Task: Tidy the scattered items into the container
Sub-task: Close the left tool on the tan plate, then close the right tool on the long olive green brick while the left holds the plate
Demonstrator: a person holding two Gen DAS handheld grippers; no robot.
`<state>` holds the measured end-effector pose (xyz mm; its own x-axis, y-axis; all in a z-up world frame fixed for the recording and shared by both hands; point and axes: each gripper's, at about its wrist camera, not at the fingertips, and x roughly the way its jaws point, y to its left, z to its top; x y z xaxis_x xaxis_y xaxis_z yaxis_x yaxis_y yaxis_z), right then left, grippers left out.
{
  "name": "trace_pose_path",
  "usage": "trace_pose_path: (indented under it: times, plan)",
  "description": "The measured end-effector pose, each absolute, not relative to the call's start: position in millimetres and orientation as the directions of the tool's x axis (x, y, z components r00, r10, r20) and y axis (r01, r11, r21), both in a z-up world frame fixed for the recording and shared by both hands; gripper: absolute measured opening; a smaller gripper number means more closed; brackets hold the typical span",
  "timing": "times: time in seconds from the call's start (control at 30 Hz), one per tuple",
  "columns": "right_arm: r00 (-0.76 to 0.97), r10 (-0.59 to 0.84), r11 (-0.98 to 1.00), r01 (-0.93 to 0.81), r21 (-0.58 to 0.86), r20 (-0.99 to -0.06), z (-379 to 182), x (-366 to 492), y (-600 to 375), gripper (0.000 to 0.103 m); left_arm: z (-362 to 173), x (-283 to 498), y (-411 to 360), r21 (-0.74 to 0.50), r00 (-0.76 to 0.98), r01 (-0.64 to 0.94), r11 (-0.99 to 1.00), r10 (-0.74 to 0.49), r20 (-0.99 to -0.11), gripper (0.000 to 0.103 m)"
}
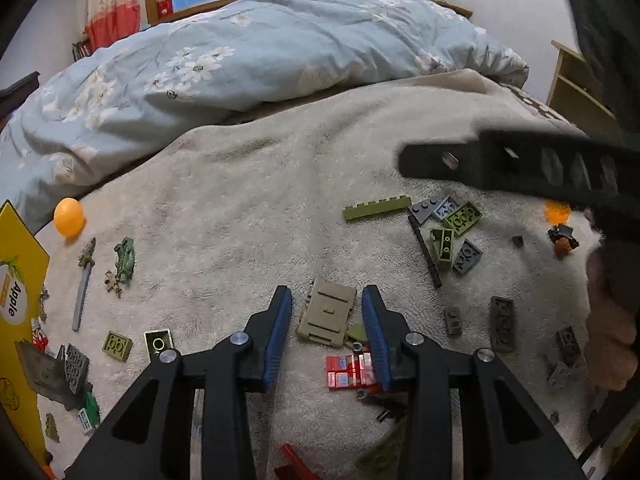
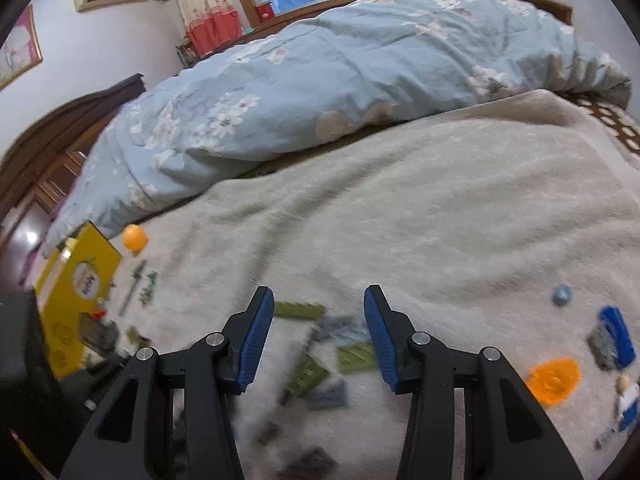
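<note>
Left hand-held gripper (image 1: pixel 327 300): jaws spread, blue pads either side of a tan plate without pressing on it.
Tan plate (image 1: pixel 327 317): flat on the blanket between the pads, gaps showing on both sides; a small olive piece peeks out at its 4 o'clock edge.
Red tile (image 1: pixel 349 372): just below the tan plate at 5 o'clock, partly under the right pad.
Right hand-held gripper (image 2: pixel 319 300): jaws spread, nothing between the pads; it hangs above a blurred cluster of olive and grey bricks.
Brick cluster (image 1: pixel 450 232): olive and grey bricks with a black rod, at 2 o'clock from the tan plate, well apart from it.
Long olive bar (image 1: pixel 377 208): at the far left edge of that cluster.
Grey sword (image 1: pixel 83 284): at 9 o'clock, beside a small green figure.
Yellow box (image 1: pixel 20 280): at the left frame edge, marked "Apple"; a few pieces lie against its near end, though whether inside or beside it is hard to tell.
Orange ball (image 1: pixel 69 217): beyond the sword, at 10 o'clock, just beside the box's far corner.
Blanket (image 1: pixel 260 200): pale and fluffy, carrying all the pieces.
Blue quilt (image 1: pixel 260 52): floral, bunched across the bed at 12 o'clock, farthest back.
</note>
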<state>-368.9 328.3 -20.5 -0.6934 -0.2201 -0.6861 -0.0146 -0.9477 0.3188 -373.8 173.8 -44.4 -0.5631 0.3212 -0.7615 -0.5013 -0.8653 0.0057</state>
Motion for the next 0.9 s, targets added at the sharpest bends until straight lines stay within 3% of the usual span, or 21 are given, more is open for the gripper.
trace_pose_path:
  times: [0.03, 0.27, 0.47, 0.67, 0.9]
  plan:
    - [-0.692, -0.236, -0.947, 0.008, 0.32, -0.682, -17, -374, 325, 0.048, -44, -374, 172, 0.0, -0.563, -0.497, -0.868, 0.323, -0.761, 0.023]
    - [-0.653, -0.177, -0.969, -0.015, 0.246, -0.737, -28, -391, 312, 0.048, -46, -389, 141, -0.115, -0.555, -0.395, -0.912, 0.336, -0.761, 0.023]
    - [-0.573, -0.232, -0.958, -0.004, 0.285, -0.786, -47, -404, 302, 0.048, -47, -389, 144, -0.1, -0.56, -0.395, -0.913, 0.326, -0.762, 0.023]
    - [-0.578, -0.153, -0.979, -0.02, 0.202, -0.802, -47, -401, 290, 0.048, -47, -388, 143, -0.106, -0.558, -0.395, -0.912, 0.33, -0.761, 0.023]
    - [-0.57, -0.119, -0.977, -0.08, 0.199, -0.813, -48, -398, 293, 0.048, -47, -389, 143, -0.112, -0.555, -0.395, -0.912, 0.334, -0.762, 0.023]
